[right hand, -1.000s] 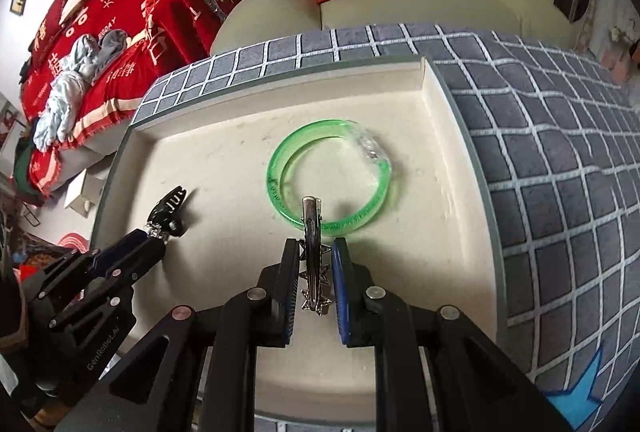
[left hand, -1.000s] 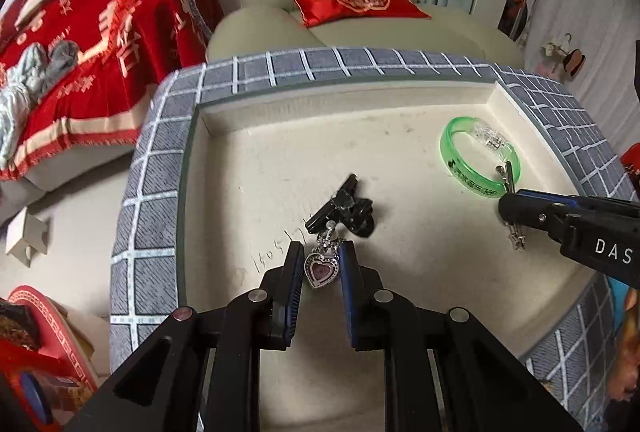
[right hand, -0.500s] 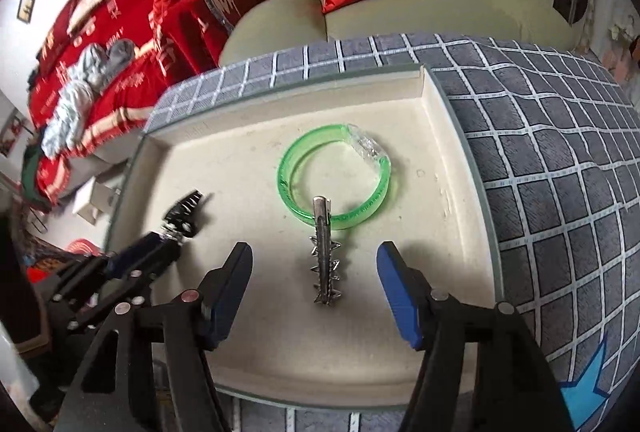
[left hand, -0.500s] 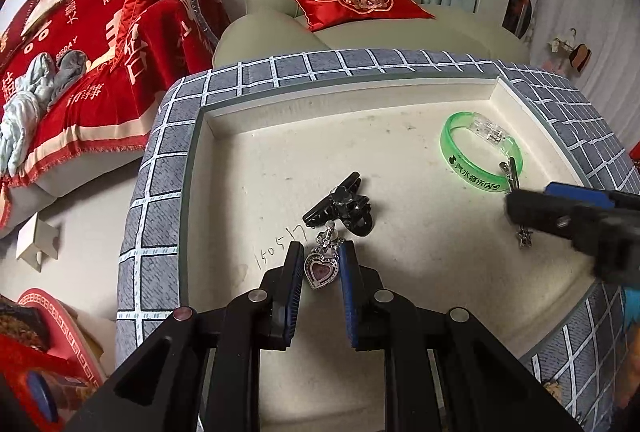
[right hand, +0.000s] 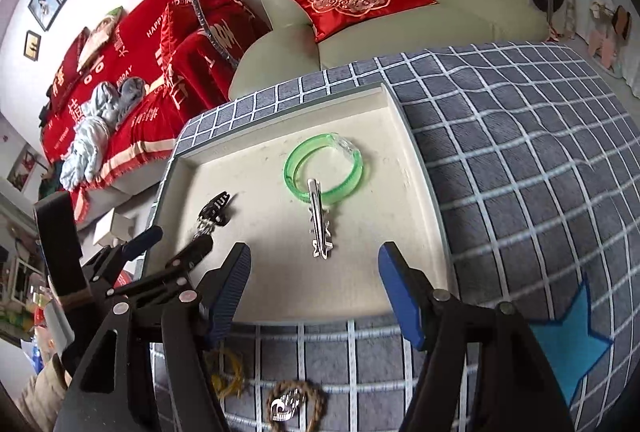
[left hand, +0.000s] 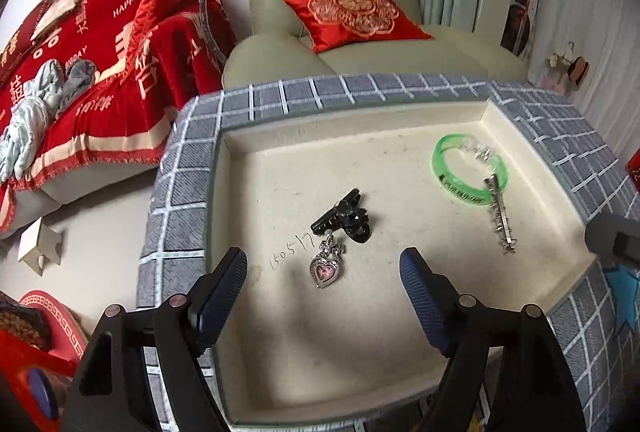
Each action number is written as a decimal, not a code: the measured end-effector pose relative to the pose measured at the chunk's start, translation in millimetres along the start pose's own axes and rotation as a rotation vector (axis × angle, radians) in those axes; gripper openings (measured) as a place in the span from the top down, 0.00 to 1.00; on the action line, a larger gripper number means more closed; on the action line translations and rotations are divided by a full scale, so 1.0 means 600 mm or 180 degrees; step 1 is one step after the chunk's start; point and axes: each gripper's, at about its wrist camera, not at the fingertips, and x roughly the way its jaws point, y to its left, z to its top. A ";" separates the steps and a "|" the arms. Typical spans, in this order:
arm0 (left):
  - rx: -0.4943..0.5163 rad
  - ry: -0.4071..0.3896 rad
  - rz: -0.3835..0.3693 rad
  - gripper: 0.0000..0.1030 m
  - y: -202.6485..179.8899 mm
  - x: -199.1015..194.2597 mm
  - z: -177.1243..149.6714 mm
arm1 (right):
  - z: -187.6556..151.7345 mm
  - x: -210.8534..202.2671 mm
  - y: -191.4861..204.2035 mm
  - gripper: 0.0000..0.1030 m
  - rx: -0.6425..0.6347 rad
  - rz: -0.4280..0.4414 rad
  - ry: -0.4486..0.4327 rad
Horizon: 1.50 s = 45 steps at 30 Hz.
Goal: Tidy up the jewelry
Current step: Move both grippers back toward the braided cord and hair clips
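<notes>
A grey checked cloth (right hand: 520,160) covers the table and bears a shallow cream tray (left hand: 400,360) with low walls. Four pieces of jewelry lie on the tray floor.

The green bangle (left hand: 452,184) is a translucent ring with a clear section on its far side and dark lettering along its near edge; it lies flat toward the tray's far right corner. The silver hair clip (left hand: 500,218) is a long narrow bar with small star-like points along it; its far end rests on the bangle's near rim and the rest runs toward the viewer. The black claw clip (left hand: 344,218) is glossy and lies on its side near the tray's middle. The heart pendant (left hand: 325,272) is a silver heart with a pink centre, hung on a short ornate silver link that reaches up to the black claw clip.

The left gripper (left hand: 324,278) hovers over the near part of the tray, its jaws opening and spread wide; the heart pendant lies on the tray between the blue pads (left hand: 420,296), touching neither. The right gripper (right hand: 314,278) hangs over the tray's near edge, its jaws likewise opening and apart; the silver hair clip lies just ahead of them, untouched.

Outside the tray, on the cloth in the right wrist view, lie a brown beaded bracelet (right hand: 294,402) with a silver charm and a yellow cord loop (right hand: 230,376).
</notes>
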 end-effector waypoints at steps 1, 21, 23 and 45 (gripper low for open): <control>0.0010 -0.0037 0.0001 0.09 0.001 -0.009 0.000 | -0.005 -0.006 -0.001 0.27 0.0011 0.0004 -0.0009; 0.0040 0.0005 -0.0204 0.00 0.055 -0.119 -0.137 | -0.134 -0.049 0.010 0.20 -0.0123 -0.0149 0.0211; 0.0144 0.0028 -0.0172 0.00 0.051 -0.117 -0.153 | -0.150 -0.043 0.009 0.20 -0.0147 -0.0196 0.0278; 0.0644 0.0137 -0.0220 0.00 0.007 -0.074 -0.186 | -0.203 -0.009 0.022 0.20 -0.0426 -0.0716 0.0462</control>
